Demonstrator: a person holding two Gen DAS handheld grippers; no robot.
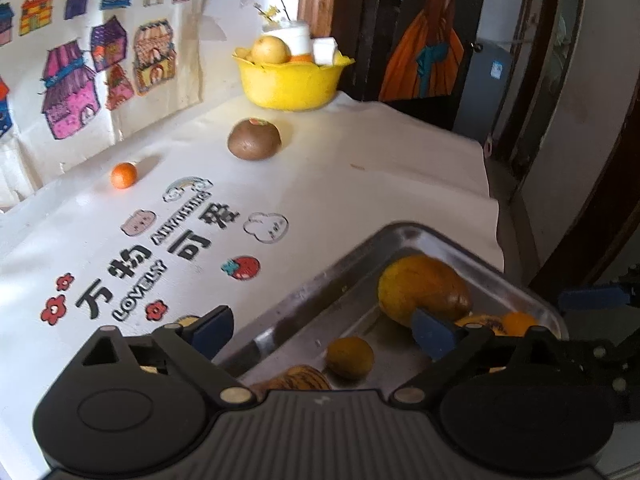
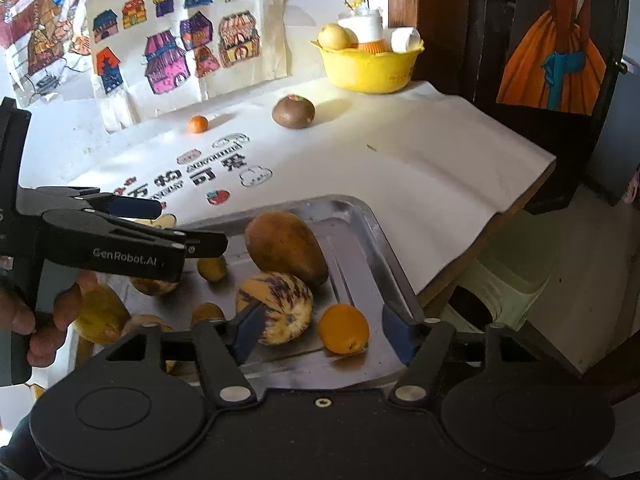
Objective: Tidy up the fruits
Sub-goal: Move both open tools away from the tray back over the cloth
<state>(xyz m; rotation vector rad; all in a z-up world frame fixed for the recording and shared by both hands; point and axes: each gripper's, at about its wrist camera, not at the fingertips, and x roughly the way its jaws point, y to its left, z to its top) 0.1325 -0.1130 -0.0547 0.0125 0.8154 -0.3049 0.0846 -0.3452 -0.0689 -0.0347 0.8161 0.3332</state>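
black plastic left tongs (image 1: 324,330) and right tongs (image 2: 322,332) with blue fingertip pads (image 2: 396,334), round ribbed housings and silver pivot screws; one side arm is printed "genrobot.ai" in pale letters.

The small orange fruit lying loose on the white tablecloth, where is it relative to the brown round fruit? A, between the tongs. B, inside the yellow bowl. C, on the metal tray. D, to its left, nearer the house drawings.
D: the small orange fruit sits on the cloth left of the brown round fruit, below the house drawings.

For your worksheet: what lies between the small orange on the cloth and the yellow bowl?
A brown round fruit, in both views, between small orange and yellow bowl.
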